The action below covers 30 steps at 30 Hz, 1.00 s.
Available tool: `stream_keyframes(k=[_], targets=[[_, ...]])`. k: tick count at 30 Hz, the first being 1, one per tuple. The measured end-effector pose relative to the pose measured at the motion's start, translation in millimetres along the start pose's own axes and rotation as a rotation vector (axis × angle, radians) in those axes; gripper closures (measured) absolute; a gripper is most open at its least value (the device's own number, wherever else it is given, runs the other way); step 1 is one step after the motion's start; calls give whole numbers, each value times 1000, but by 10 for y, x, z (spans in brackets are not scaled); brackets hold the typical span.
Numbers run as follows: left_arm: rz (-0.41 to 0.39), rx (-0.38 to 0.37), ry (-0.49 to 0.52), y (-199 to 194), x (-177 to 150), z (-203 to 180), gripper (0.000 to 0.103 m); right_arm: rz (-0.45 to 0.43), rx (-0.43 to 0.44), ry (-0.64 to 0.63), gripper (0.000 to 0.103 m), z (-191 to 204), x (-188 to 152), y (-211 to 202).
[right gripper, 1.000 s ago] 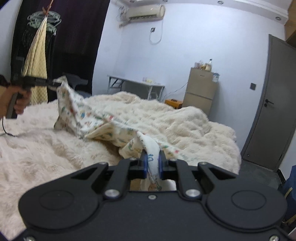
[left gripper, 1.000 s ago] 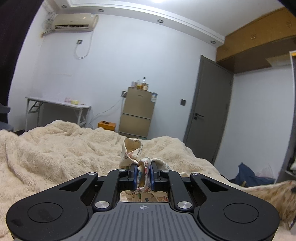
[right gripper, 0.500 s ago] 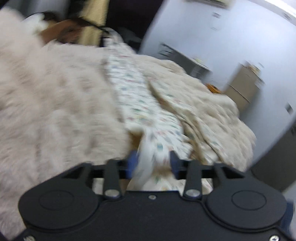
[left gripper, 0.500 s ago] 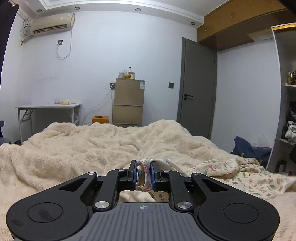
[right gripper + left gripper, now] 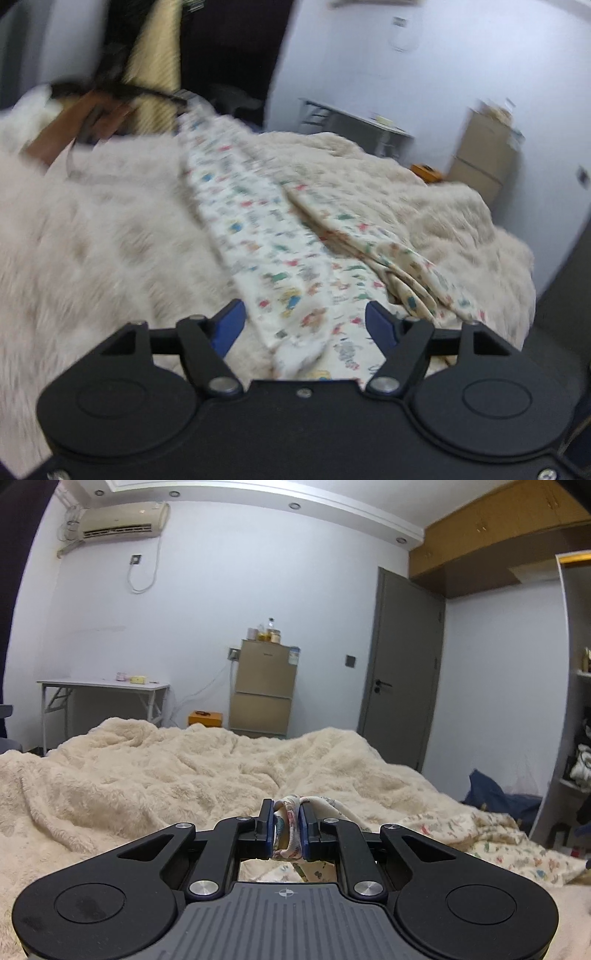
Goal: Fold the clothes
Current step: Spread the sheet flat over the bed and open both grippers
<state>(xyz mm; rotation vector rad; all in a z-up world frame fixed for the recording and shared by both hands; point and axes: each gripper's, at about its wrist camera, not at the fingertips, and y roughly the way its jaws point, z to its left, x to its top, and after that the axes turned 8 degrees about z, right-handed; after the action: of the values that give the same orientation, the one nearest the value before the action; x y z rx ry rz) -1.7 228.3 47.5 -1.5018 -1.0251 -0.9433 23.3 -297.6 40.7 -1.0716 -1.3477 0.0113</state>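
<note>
We're laying the printed garment (image 5: 280, 254) out along the bed (image 5: 92, 236), and the right gripper (image 5: 304, 319) has just been opening its jaws: they stand wide now, blue pads clear on either side, with the near end of the cloth lying loose between them and no longer pinched. Over on the other end, the left gripper (image 5: 287, 829) is clamped narrow on a bunched corner of the same garment, the fabric squeezed between its pads and trailing off to the right across the fluffy blanket (image 5: 184, 775). In the right wrist view we can see that left gripper far up at the top left, a hand (image 5: 74, 125) behind it, though the blur there is heavy. To do this step well, we'd say keep the left end taut and low so the strip stays straight, and let the right end settle flat before reaching in again; the folded-over flap (image 5: 369, 236) on the right side of the cloth looks rumpled and will likely want smoothing before any fold is made. As for pose, the left gripper points nearly level across the bed toward the door (image 5: 400, 668), while the right one tilts down over the cloth, looking along its length.
</note>
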Motion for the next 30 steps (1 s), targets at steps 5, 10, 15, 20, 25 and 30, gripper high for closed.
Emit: stream_keyframes(k=[5, 10, 15, 20, 25, 30], targets=[[-91, 73, -63, -222, 60, 118, 94, 10, -4, 86, 36, -126, -1, 95], [-248, 196, -179, -694, 159, 373, 94, 76, 15, 52, 36, -48, -14, 337], [-290, 277, -264, -972, 138, 643, 94, 108, 46, 32, 36, 11, -12, 499], [-303, 331, -361, -1118, 60, 908, 94, 138, 57, 22, 35, 27, -31, 602], [-288, 337, -383, -1202, 38, 1046, 89, 118, 46, 43, 35, -6, -14, 606], [-192, 314, -350, -1050, 16, 1057, 42, 84, 22, 64, 33, -2, 4, 650]])
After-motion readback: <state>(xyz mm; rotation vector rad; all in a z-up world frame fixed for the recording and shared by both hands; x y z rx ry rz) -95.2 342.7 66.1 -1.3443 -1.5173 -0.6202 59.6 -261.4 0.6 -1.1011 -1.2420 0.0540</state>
